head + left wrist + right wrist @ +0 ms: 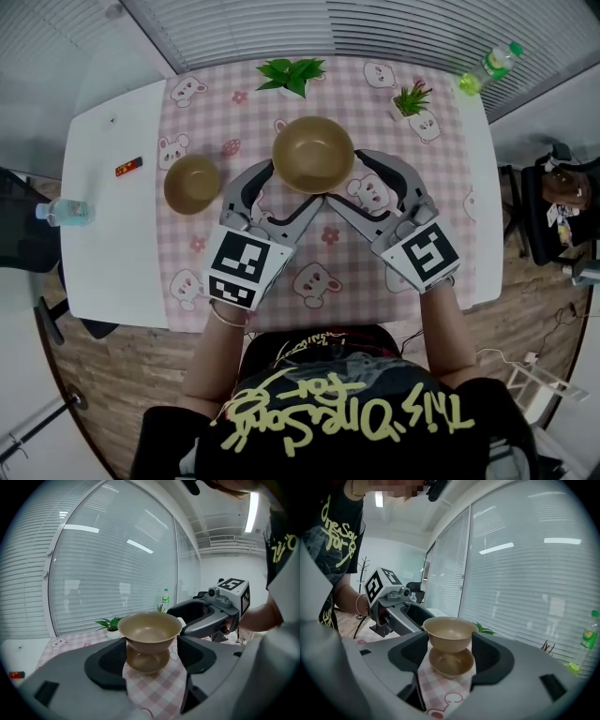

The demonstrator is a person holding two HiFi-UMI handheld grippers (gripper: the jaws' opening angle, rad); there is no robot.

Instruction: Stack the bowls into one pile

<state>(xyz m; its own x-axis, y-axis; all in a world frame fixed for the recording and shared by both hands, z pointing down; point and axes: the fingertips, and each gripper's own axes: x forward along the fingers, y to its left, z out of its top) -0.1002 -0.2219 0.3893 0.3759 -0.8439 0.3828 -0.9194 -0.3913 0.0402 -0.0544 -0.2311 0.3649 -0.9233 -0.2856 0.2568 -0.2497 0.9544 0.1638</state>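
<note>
Two grippers, three bowls — one lifted.
The left gripper point(293, 184) and right gripper point(345, 178) are both clasping the raised bowl point(313, 153) above a second bowl point(147, 660); a third bowl point(192, 184) is sitting apart.

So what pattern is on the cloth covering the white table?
Pink-and-white gingham tablecloth printed with cartoon bears and small flowers; the head view shows it best.
</note>
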